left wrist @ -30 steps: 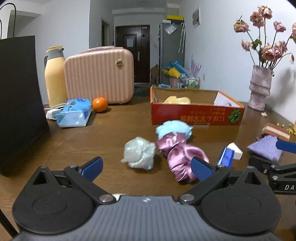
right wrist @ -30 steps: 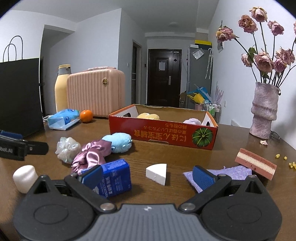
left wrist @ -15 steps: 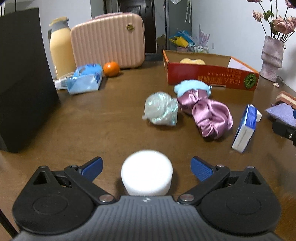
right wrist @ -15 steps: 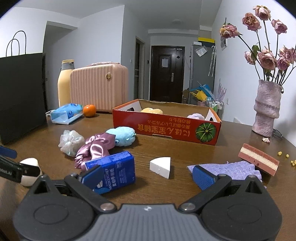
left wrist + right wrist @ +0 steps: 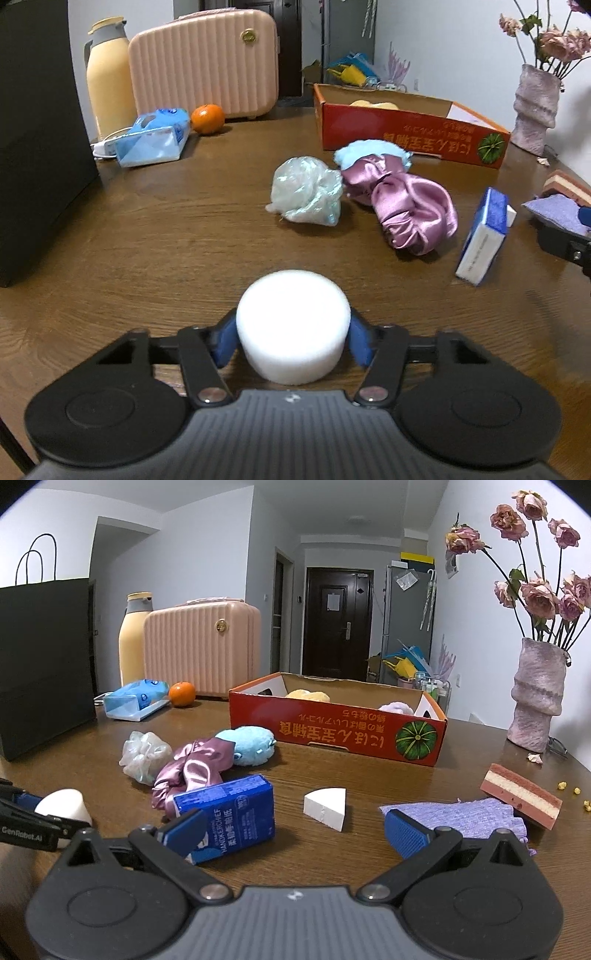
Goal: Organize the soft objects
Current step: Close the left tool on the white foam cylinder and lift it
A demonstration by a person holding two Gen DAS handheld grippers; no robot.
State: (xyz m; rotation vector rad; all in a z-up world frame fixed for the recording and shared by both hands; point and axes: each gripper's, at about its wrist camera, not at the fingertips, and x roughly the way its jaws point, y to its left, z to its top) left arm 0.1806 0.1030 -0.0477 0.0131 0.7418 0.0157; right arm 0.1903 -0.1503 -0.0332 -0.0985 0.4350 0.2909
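Observation:
My left gripper (image 5: pixel 293 341) is shut on a white foam cylinder (image 5: pixel 293 325) near the table's front; it also shows in the right wrist view (image 5: pixel 62 805). Beyond it lie a pale green mesh puff (image 5: pixel 304 195), a pink satin scrunchie (image 5: pixel 406 206) and a light blue plush (image 5: pixel 373 151). The red cardboard box (image 5: pixel 332 734) holds a yellow soft item (image 5: pixel 308 695) and a lilac one (image 5: pixel 397 708). My right gripper (image 5: pixel 295 830) is open and empty above the table, near a blue tissue pack (image 5: pixel 229 812), a white foam wedge (image 5: pixel 327 808) and a purple cloth (image 5: pixel 454 818).
A black paper bag (image 5: pixel 33 140) stands at the left. A pink case (image 5: pixel 203 66), a yellow flask (image 5: pixel 109 81), a blue wipes pack (image 5: pixel 153 136) and an orange (image 5: pixel 207 118) sit at the back left. A vase (image 5: pixel 535 698) and a layered sponge (image 5: pixel 521 799) are at the right.
My left gripper tilted down onto the white foam cylinder, moved in around it, and its fingers closed on it. The right gripper stayed open and barely shifted.

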